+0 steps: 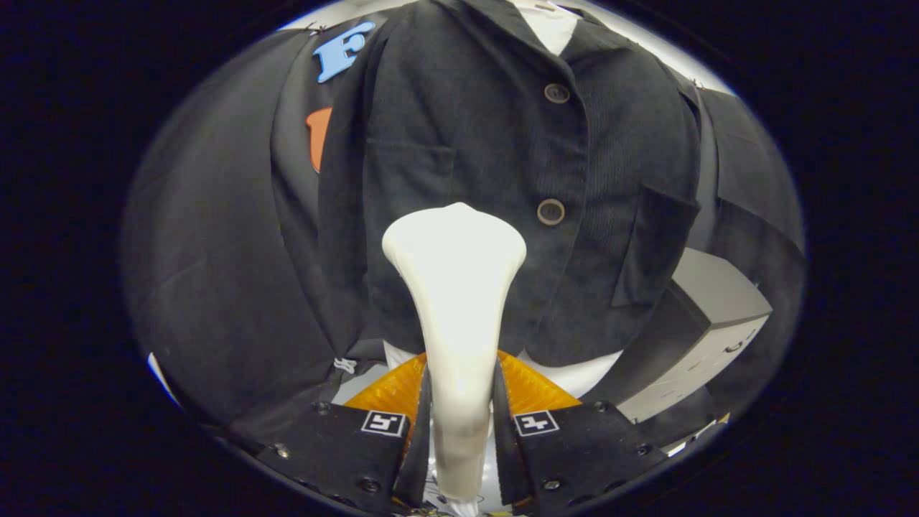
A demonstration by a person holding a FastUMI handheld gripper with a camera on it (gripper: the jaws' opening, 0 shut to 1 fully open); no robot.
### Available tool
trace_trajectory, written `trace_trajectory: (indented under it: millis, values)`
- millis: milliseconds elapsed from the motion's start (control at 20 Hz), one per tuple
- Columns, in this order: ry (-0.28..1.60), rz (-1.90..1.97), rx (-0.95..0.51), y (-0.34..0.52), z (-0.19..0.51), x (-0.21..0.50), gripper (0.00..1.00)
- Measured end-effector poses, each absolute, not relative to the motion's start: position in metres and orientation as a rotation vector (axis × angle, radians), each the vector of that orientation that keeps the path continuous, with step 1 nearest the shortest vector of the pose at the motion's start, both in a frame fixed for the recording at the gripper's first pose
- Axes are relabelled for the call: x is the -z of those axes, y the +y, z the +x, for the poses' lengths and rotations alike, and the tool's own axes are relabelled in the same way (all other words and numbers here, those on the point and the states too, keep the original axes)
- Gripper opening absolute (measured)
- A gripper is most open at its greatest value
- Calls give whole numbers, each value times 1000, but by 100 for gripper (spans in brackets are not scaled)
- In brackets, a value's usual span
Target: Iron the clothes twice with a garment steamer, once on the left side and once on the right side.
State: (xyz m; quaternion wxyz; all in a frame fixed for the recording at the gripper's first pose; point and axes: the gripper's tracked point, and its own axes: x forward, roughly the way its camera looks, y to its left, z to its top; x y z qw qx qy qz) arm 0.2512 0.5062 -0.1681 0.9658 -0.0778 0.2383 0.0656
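A cream-white garment steamer (455,287) stands up between my fingers, its wide head pointing at the clothes. My gripper (459,424) is shut on the steamer's narrow handle, one finger pressing each side. Just beyond the head hangs a dark corduroy jacket (488,165) with two brown buttons (551,212) down its front and a white shirt (549,25) showing at the collar. The steamer head sits at the lower middle of the jacket, slightly left of the button line and below the left chest pocket. I cannot tell whether the head touches the fabric.
Black cloth forms the booth wall (215,251) behind and left of the jacket. A grey cabinet with drawers (711,323) stands to the right, below the jacket's hem. A white garment or stand (574,373) shows under the hem.
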Motion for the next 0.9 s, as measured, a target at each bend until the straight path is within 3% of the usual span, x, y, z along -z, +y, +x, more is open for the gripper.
trace_trajectory:
  millis: [450, 650, 900]
  values:
    - [579, -158, -165, 503, 237, 231, 41]
    - [575, -115, -193, 493, 225, 208, 41]
    - [461, -68, -240, 442, 206, 127, 41]
